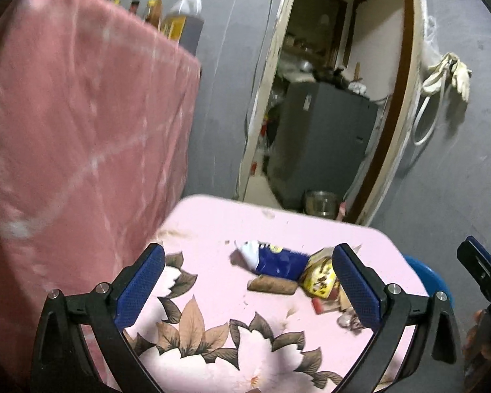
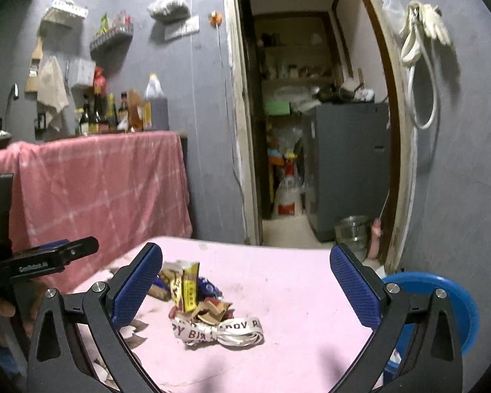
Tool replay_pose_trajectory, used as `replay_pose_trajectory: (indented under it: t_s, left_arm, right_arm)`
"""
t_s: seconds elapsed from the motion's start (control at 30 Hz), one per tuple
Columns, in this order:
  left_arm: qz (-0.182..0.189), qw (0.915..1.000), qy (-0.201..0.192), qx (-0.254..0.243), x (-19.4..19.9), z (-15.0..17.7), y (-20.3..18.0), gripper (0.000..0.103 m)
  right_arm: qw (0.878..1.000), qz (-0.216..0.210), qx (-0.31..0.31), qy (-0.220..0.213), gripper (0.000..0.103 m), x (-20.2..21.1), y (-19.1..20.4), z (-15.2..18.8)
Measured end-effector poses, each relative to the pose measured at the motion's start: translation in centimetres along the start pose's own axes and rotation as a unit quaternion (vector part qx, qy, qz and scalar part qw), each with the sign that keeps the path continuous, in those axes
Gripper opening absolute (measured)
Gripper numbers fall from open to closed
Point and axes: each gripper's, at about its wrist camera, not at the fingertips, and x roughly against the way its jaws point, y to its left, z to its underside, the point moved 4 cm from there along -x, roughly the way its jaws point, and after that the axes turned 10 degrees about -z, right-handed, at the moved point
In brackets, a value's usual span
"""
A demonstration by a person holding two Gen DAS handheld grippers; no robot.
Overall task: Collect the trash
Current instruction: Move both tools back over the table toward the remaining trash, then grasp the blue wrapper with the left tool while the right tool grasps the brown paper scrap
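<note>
The trash point(image 2: 199, 304) lies in a loose heap on the pink table point(image 2: 294, 281): a blue wrapper point(image 1: 278, 262), a yellow wrapper point(image 2: 190, 290), a brown roll point(image 1: 271, 285) and a white printed ribbon point(image 2: 219, 329). A blue bin point(image 2: 448, 298) stands just beside the table's right edge; its contents are hidden. Both the left gripper point(image 1: 248, 281) and the right gripper point(image 2: 245, 285) hover above the table, jaws spread wide, empty.

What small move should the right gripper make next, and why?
Probably ease the right gripper down over the white printed ribbon and close on it. Its jaws stand wide open and empty above the pink table. The ribbon lies at the near edge of the wrapper pile, between the fingers. The blue bin sits beside the table.
</note>
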Motion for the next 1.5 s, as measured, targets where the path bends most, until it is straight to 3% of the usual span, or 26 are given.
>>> replay_pose_trajectory:
  t_s: [0.1,0.3,0.57,0.83,1.07,1.23,1.37,1.43,1.5]
  left_arm:
    - [0.001,0.9994,0.034,0.004,-1.8,0.3,0.3,0.099]
    - [0.004,0.9973,0.073,0.003,-4.4,0.4,0.1,0.098]
    - [0.025,0.9903,0.136,0.018,-7.8,0.3,0.4,0.071]
    - [0.050,0.9837,0.170,0.032,-9.8,-0.5,0.3,0.049]
    - [0.059,0.9808,0.184,0.030,-10.7,-1.2,0.0,0.020]
    - [0.062,0.9818,0.177,0.031,-10.3,-1.3,0.0,0.014]
    - [0.066,0.9826,0.170,0.033,-9.8,-1.3,-0.1,0.011]
    - [0.068,0.9834,0.163,0.039,-9.3,-1.3,0.0,0.010]
    - [0.070,0.9846,0.154,0.045,-8.7,-1.3,0.0,0.009]
  right_arm:
    - [1.000,-0.006,-0.007,0.028,0.101,-1.5,-0.4,0.7]
    - [0.996,-0.015,-0.016,0.089,0.084,-4.5,-1.0,2.3]
    - [0.988,-0.043,-0.023,0.148,0.067,-7.4,-1.0,3.8]
    - [0.977,-0.068,-0.025,0.202,0.051,-9.1,-0.6,5.7]
    - [0.972,-0.074,-0.019,0.224,0.042,-9.5,0.0,6.4]
    - [0.969,-0.088,-0.020,0.229,0.026,-9.5,0.4,6.7]
    - [0.970,-0.086,-0.021,0.226,0.022,-9.2,0.5,6.8]
    - [0.971,-0.088,-0.026,0.222,0.013,-9.1,0.4,6.7]
    - [0.971,-0.089,-0.027,0.220,0.013,-9.0,0.4,6.8]
